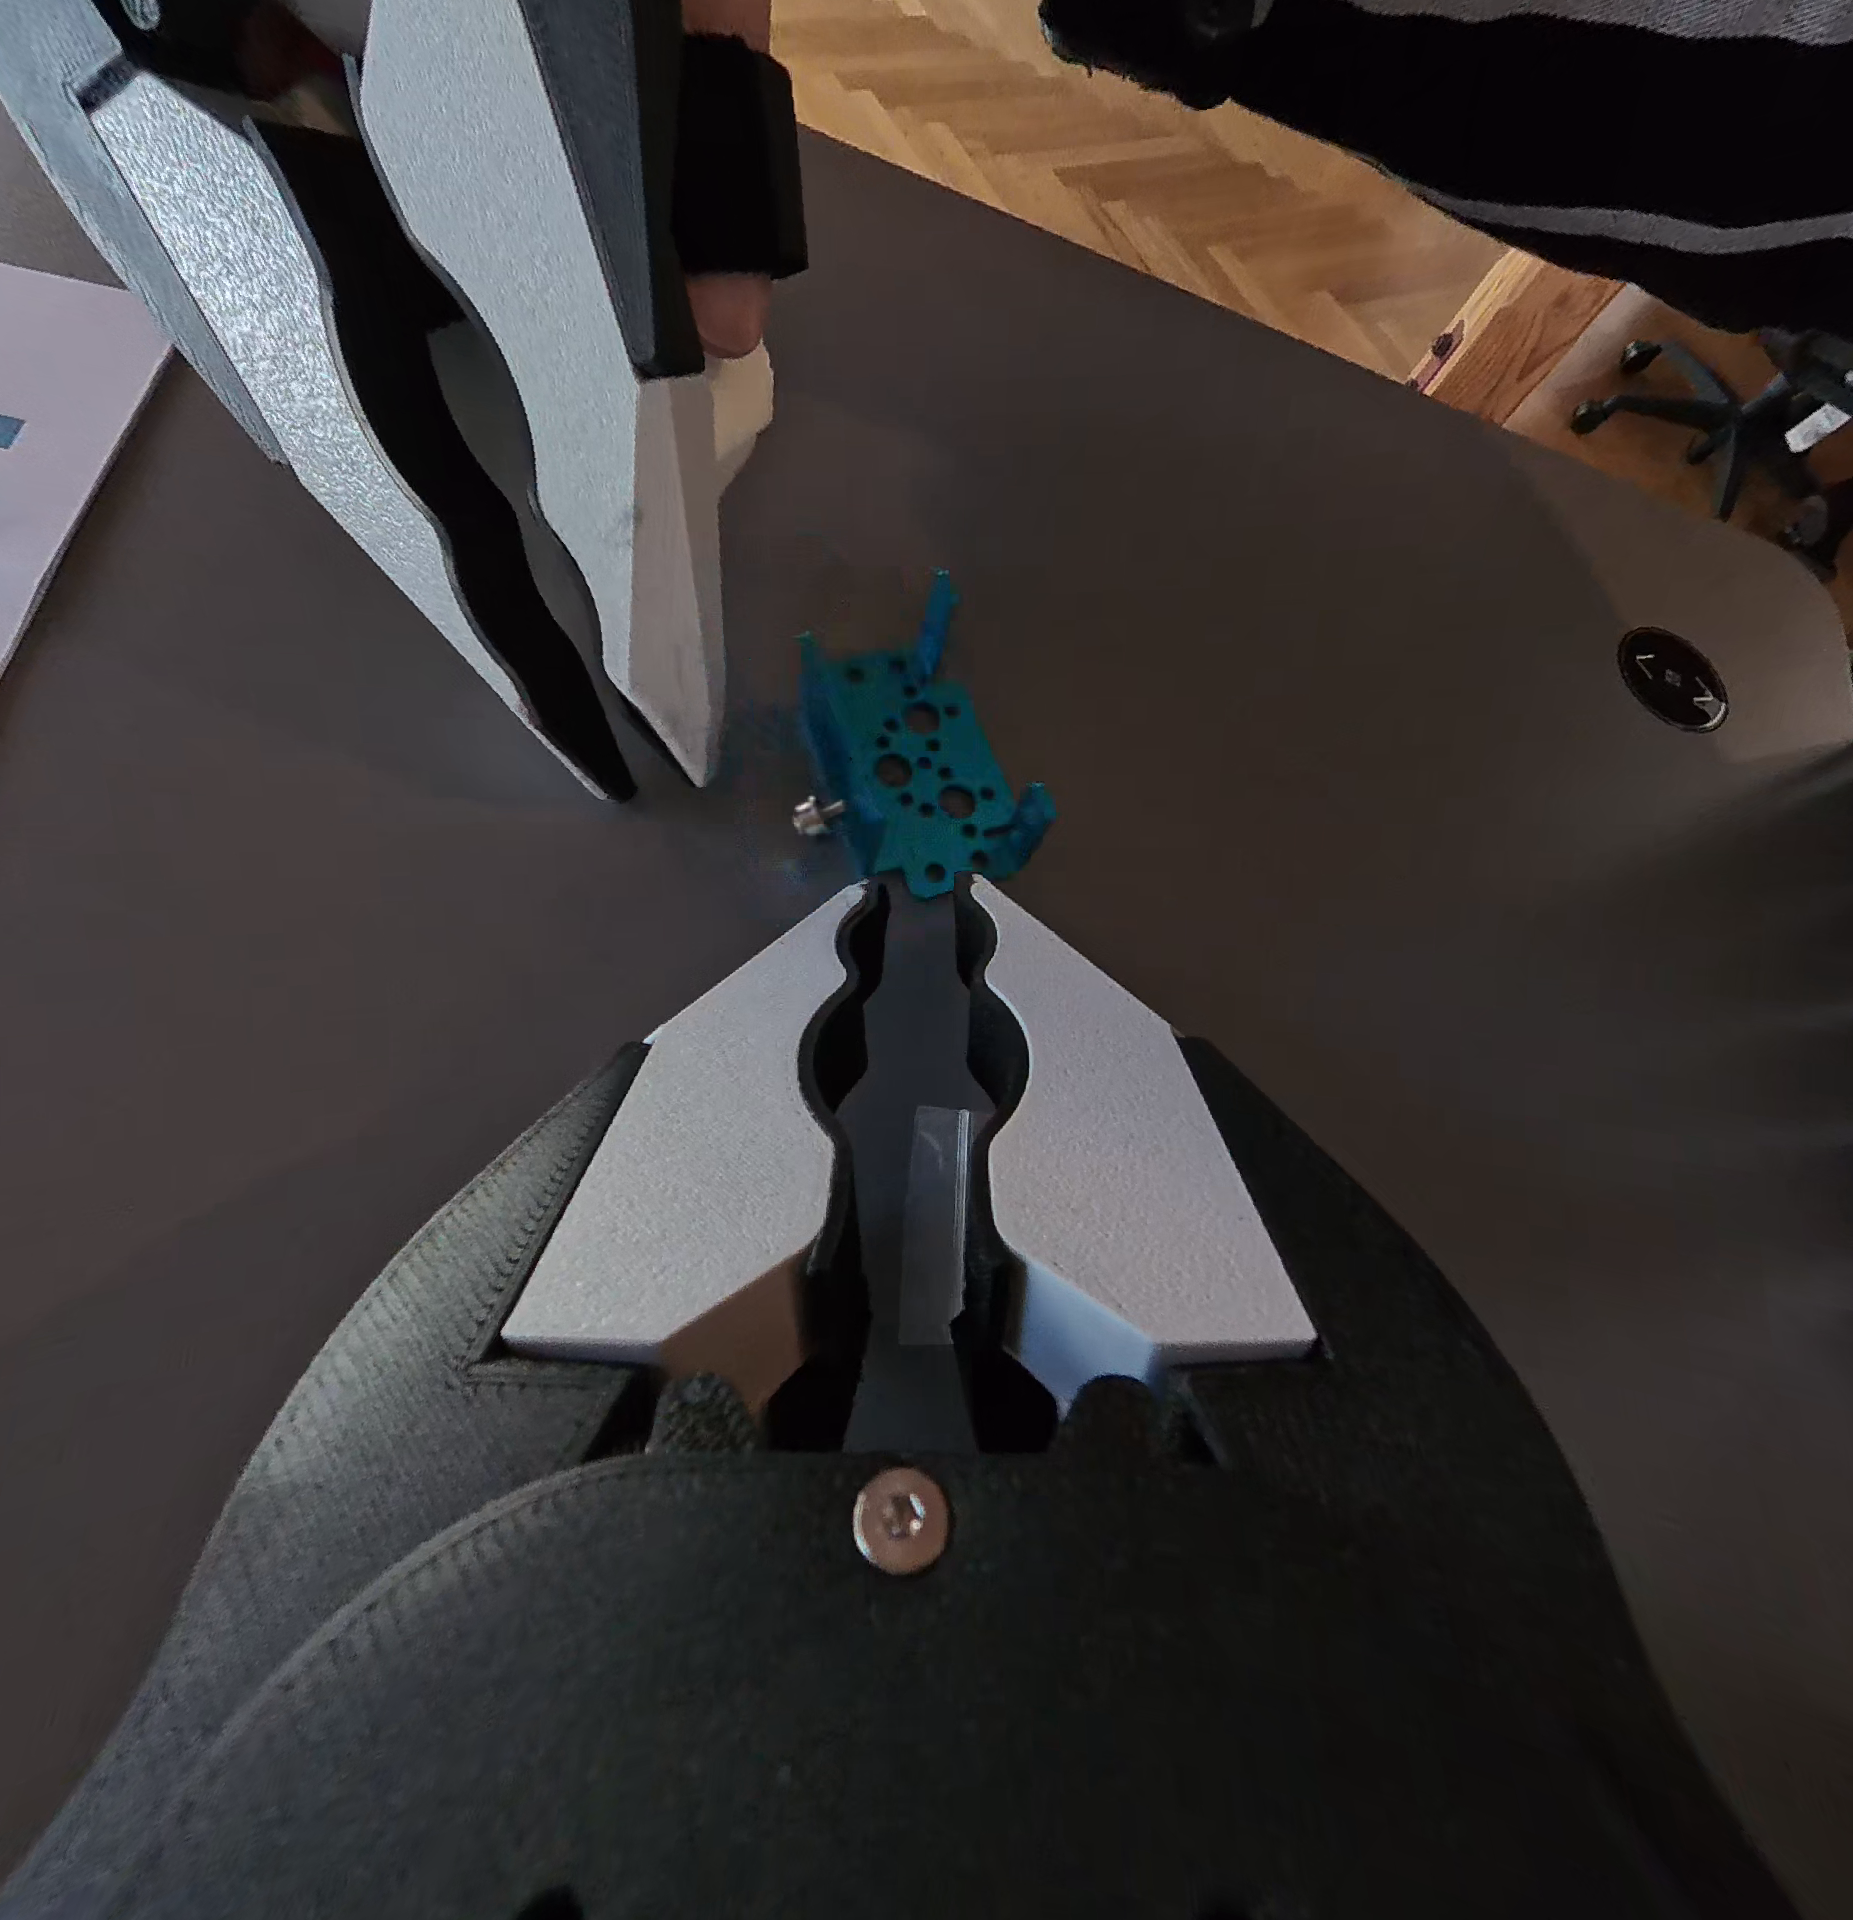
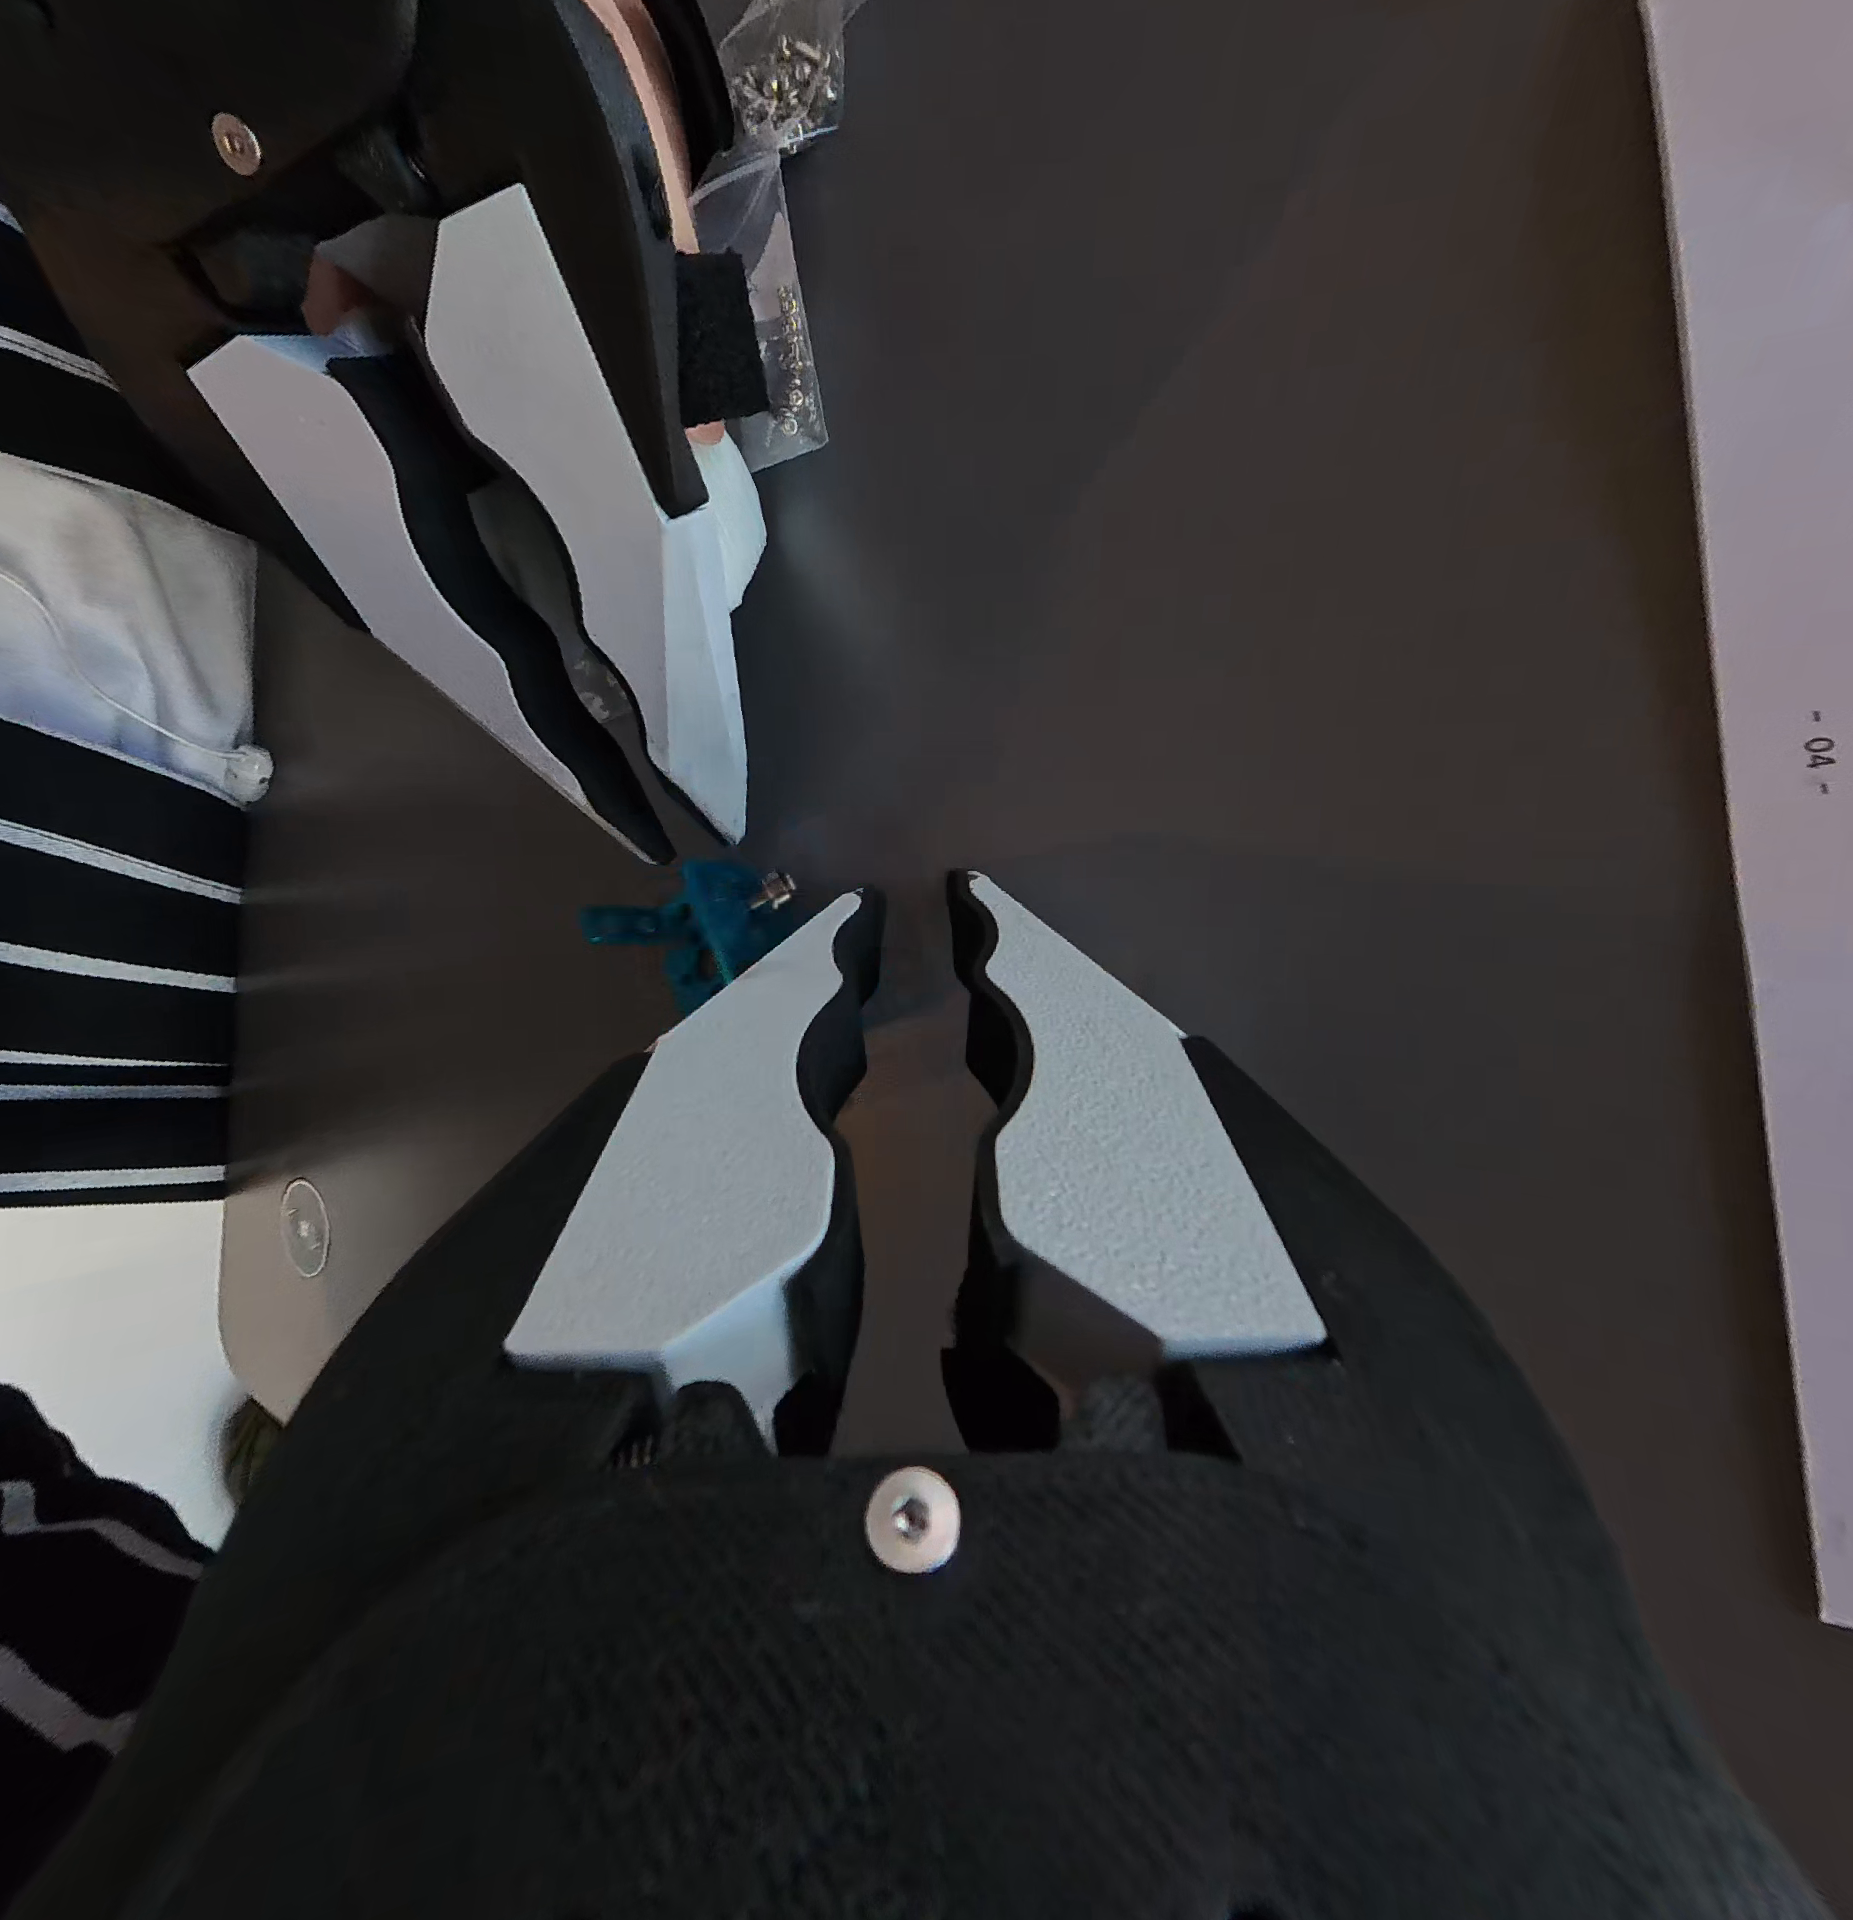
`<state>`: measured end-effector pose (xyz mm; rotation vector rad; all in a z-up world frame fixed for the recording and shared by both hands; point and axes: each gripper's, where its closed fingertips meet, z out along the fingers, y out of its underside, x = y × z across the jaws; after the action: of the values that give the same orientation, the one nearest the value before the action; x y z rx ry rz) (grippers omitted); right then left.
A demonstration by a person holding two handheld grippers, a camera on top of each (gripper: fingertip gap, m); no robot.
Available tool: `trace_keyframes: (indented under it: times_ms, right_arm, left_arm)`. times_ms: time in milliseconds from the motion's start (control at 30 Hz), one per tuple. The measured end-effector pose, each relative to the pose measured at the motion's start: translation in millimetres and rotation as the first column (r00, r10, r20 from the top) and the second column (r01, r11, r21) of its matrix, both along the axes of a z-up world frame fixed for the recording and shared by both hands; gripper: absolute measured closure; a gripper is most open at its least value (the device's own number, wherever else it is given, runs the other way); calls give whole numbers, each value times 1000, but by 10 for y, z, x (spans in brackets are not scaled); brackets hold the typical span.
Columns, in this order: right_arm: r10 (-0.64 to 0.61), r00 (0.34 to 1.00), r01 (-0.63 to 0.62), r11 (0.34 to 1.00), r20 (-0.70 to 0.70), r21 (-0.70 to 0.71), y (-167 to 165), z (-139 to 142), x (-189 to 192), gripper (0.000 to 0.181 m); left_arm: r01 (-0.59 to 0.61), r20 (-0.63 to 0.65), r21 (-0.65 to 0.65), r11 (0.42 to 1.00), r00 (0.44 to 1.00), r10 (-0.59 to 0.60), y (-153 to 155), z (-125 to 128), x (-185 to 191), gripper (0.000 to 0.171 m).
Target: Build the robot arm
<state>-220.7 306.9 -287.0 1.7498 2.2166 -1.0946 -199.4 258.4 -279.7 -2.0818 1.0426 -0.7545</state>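
A blue metal bracket (image 1: 917, 753) with several holes lies on the dark table (image 1: 1317, 831). My left gripper (image 1: 920, 886) has its fingertips on either side of the bracket's near end, closed on it. A small silver screw (image 1: 813, 812) lies just left of the bracket. My right gripper (image 2: 914, 886) is slightly open and empty, its tips low over the table beside the screw (image 2: 771, 891) and the bracket (image 2: 698, 930). It also shows in the left wrist view (image 1: 662, 788), left of the bracket. The left gripper also shows in the right wrist view (image 2: 698, 847), above the bracket.
A clear bag of screws (image 2: 787, 73) lies at the far end of the table. A white printed sheet (image 2: 1784, 727) lies along one side and also shows in the left wrist view (image 1: 28, 468). A round control (image 1: 1670, 681) sits near the table corner. Beyond are a wooden floor (image 1: 1161, 156) and a chair base (image 1: 1732, 405). The tips of one gripper are about 5 cm away from the tips of the other.
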Motion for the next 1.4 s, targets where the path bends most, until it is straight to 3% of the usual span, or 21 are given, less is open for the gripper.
trace_keyframes:
  times_ms: [267, 433, 533, 633, 733, 833, 900, 967, 1000, 1167, 1233, 1300, 1400]
  right_arm:
    - [-41, 995, 44, 999, -95, 32, 46, 88, -30, 168]
    - [-184, 926, 236, 963, -329, 128, 190, 379, 45, 167]
    - [-279, 853, 406, 885, -441, 227, 251, 500, 265, 164]
    - [-375, 782, 537, 810, -499, 233, 147, 536, 472, 163]
    - [-469, 719, 623, 762, -514, 176, 18, 435, 582, 160]
    - [-627, 627, 753, 641, -462, 151, 19, 262, 703, 150]
    - [-700, 522, 827, 554, -487, 89, -80, 300, 697, 138]
    - [-754, 427, 889, 450, -499, 82, -196, 295, 667, 107]
    - [-759, 411, 902, 417, -505, 109, -268, 260, 640, 95]
    - [-704, 417, 908, 286, -575, 307, -307, 182, 537, 94]
    - [-706, 440, 895, 296, -555, 334, -319, 134, 502, 99]
    - [-718, 464, 882, 318, -518, 349, -334, 69, 501, 116]
    - [-712, 482, 874, 345, -511, 343, -349, 64, 521, 118]
  left_arm:
    - [-12, 32, -2, 1000, 999, 12, -7, 47, -16, 157]
    - [-35, 107, -26, 999, 994, 37, -22, 188, -97, 156]
    - [-65, 126, -14, 998, 990, 66, 19, 280, -224, 154]
    - [-80, 125, -24, 997, 989, 82, 55, 300, -334, 152]
    - [-90, 144, -37, 995, 985, 95, 65, 312, -366, 152]
    - [-90, 156, -50, 995, 983, 97, 62, 310, -340, 153]
    - [-85, 156, -58, 995, 983, 93, 43, 302, -300, 153]
    - [-91, 147, -57, 994, 984, 98, 45, 292, -272, 152]
    - [-95, 145, -56, 994, 984, 102, 53, 294, -260, 152]
    - [-90, 169, -66, 994, 981, 100, 39, 319, -215, 152]
    - [-86, 165, -67, 994, 982, 97, 19, 308, -210, 152]
    - [-82, 163, -67, 994, 982, 92, -1, 301, -206, 153]
    - [-73, 157, -83, 994, 984, 85, -30, 280, -202, 153]
